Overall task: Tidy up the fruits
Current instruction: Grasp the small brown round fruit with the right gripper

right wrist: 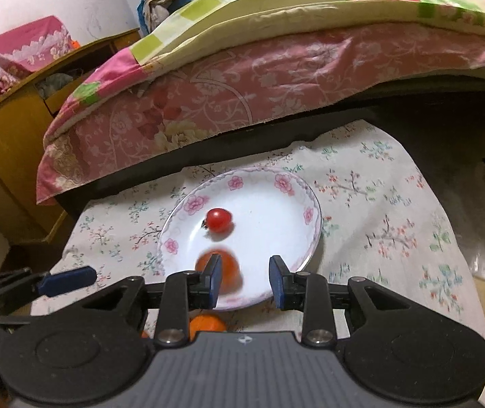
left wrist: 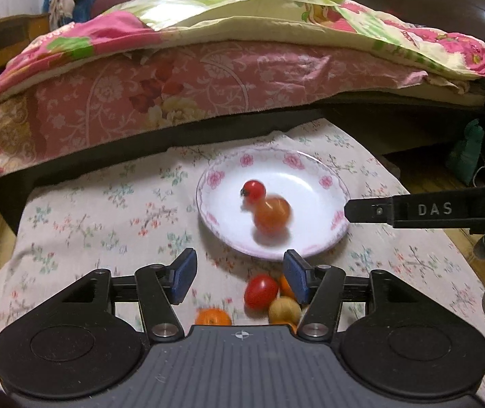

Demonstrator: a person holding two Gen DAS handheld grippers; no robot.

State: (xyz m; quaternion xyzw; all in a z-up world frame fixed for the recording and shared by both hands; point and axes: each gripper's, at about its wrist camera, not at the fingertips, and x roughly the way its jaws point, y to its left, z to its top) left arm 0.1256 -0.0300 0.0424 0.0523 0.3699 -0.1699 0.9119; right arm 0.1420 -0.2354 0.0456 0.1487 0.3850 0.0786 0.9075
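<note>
A white plate with pink flowers sits on a bench draped in a floral cloth, just before a bed. On the plate lie a red cherry tomato and a blurred orange fruit, touching. The left gripper, fingers apart and empty, hovers over a red tomato, a tan fruit and an orange on the cloth. The right gripper is likewise spread wide over the plate's near rim.

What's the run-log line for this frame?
left gripper: open, over loose fruit | right gripper: open, at plate | plate holds: red tomato, blurred orange fruit
</note>
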